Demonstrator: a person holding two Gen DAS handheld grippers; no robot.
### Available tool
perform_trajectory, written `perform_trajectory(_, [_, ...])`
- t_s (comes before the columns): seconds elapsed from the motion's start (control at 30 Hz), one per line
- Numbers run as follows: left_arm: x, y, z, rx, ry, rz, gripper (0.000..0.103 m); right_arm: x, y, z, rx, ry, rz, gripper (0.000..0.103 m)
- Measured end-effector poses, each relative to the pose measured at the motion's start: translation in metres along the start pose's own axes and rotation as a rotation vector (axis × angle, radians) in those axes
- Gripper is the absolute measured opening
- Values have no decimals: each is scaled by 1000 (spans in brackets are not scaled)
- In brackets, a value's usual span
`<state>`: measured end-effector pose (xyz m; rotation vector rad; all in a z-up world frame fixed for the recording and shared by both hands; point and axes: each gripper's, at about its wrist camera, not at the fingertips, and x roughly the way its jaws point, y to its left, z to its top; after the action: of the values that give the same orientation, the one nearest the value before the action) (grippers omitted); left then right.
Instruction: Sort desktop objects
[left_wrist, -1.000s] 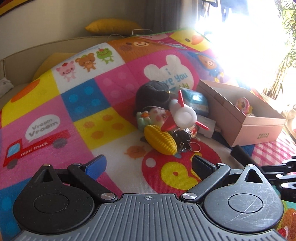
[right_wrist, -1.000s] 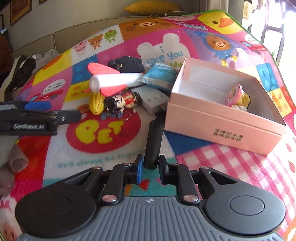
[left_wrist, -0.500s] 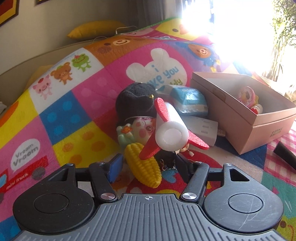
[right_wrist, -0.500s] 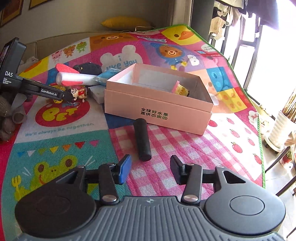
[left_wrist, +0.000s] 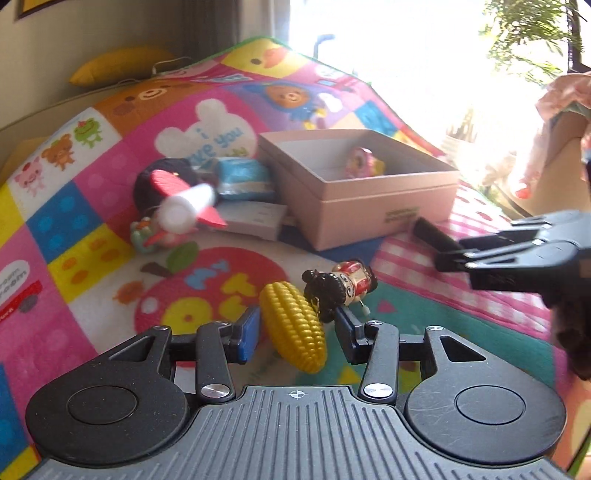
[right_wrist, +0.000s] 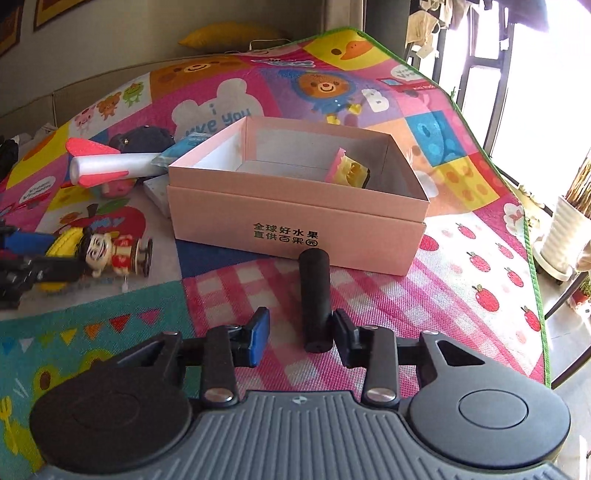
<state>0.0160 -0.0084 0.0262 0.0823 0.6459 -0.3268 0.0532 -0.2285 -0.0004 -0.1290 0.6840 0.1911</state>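
Left gripper (left_wrist: 295, 332) open around corn toy (left_wrist: 291, 326), doll figure (left_wrist: 338, 291) touching at 1 o'clock (likely dragged along). Right gripper (right_wrist: 301, 334) open astride black cylinder (right_wrist: 314, 299), pink box (right_wrist: 295, 218) at 12; risks rolling away.

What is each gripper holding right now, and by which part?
Nothing. The left gripper stands open around the toy corn; the right gripper stands open around the black cylinder.

We hold our left gripper (left_wrist: 295, 332) low over the mat, its fingers spread wide apart. Our right gripper (right_wrist: 301, 332) also sits low and level, fingers parted, and reaches in from the right in the left wrist view.
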Motion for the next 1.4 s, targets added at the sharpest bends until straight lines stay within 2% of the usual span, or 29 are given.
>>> perform_trajectory(0.1, [-4, -17, -8, 25, 20, -58, 54, 5, 1, 3, -16, -5, -7, 31])
perform_trajectory(0.2, [-2, -25, -11, 58, 32, -55, 62, 11, 1, 7, -26, -2, -15, 30])
perform_trajectory(0.27, [2, -24, -11, 71, 39, -13, 64, 11, 2, 8, -30, 2, -6, 24])
perform_trajectory(0.3, [3, -20, -10, 74, 42, 9, 65, 10, 3, 9, -34, 7, 1, 18])
perform_trajectory(0.37, [6, -10, -8, 73, 54, 51, 75, 5, 5, 7, -50, 15, 19, 18])
perform_trajectory(0.53, [9, 19, -7, 119, 75, 164, 92, -22, 12, -10, -132, 38, 97, 18])
perform_trajectory(0.67, [14, 48, -1, 72, 80, 287, 94, -49, 20, -26, -223, 60, 197, 18])
perform_trajectory(0.73, [13, 58, 4, 23, 64, 338, 94, -58, 23, -32, -264, 51, 196, 18])
perform_trajectory(0.8, [8, 62, 10, -27, 34, 352, 94, -63, 21, -36, -272, 33, 176, 19])
perform_trajectory(0.87, [0, 59, 14, -55, -1, 332, 94, -64, 16, -38, -266, 25, 136, 26])
perform_trajectory(0.93, [-7, 48, 17, -49, -34, 296, 94, -62, 11, -38, -261, 8, 90, 37])
perform_trajectory(1.03, [-13, 22, 20, -18, -70, 195, 94, -58, 7, -38, -257, -10, 24, 42])
perform_trajectory(1.2, [-2, -31, 8, 66, -27, 16, 93, -53, -3, -40, -185, -14, 7, 51])
perform_trajectory(1.3, [12, -52, 0, 119, 3, -2, 85, -53, -7, -42, -156, -21, 7, 58])
perform_trajectory(1.4, [20, -54, -2, 125, 20, -3, 75, -53, -11, -44, -134, -24, 13, 59])
